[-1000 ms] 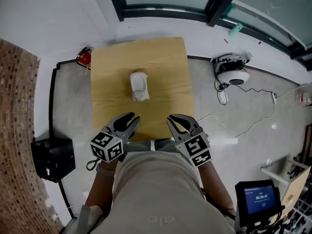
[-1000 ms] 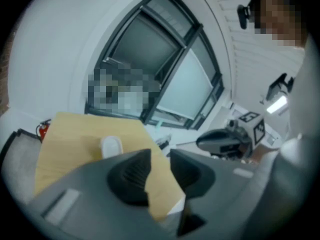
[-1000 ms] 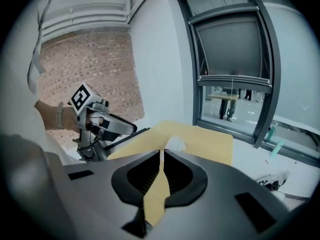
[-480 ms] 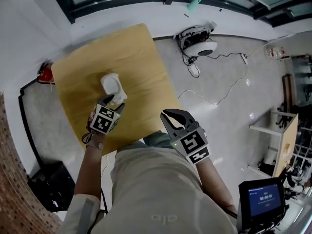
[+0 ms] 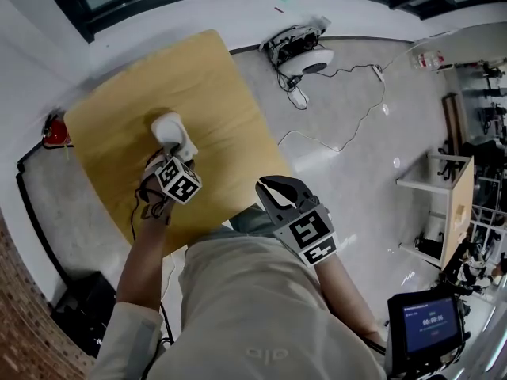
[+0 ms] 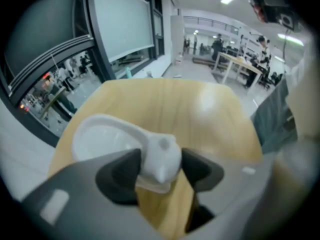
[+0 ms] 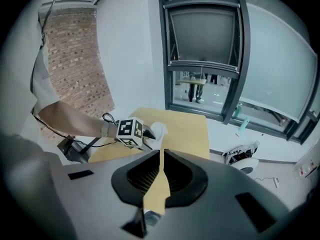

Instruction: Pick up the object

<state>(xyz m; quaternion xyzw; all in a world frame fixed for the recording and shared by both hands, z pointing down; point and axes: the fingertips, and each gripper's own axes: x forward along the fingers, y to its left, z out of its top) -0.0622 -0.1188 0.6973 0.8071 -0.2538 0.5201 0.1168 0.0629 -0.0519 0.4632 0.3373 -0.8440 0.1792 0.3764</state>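
Note:
The white plastic object [image 5: 173, 131], a rounded bowl with a knobby end, lies on the yellow wooden table [image 5: 230, 93]. My left gripper [image 5: 172, 152] has reached over it. In the left gripper view the knobby end [image 6: 159, 156] sits between the dark pads [image 6: 117, 176], and the jaws are opening around it. I cannot see the pads pressing on it. The left gripper [image 6: 159, 170] hovers low over the tabletop. My right gripper [image 5: 271, 188] stays near the person's body at the table's near edge, its jaws shut with nothing in them [image 7: 161, 159]. From there the object [image 7: 157, 131] shows behind the left marker cube.
On the grey floor right of the table lies a white round device [image 5: 307, 58] with trailing cables. A red item [image 5: 54, 131] sits at the table's left corner, a black box [image 5: 75, 315] at lower left. A small screen [image 5: 424, 327] and a shelf [image 5: 445, 204] stand to the right.
The left gripper went forward from the table's near edge to the white object and spread its jaws around the knobby end. The right gripper stayed by the body. The head view swung right.

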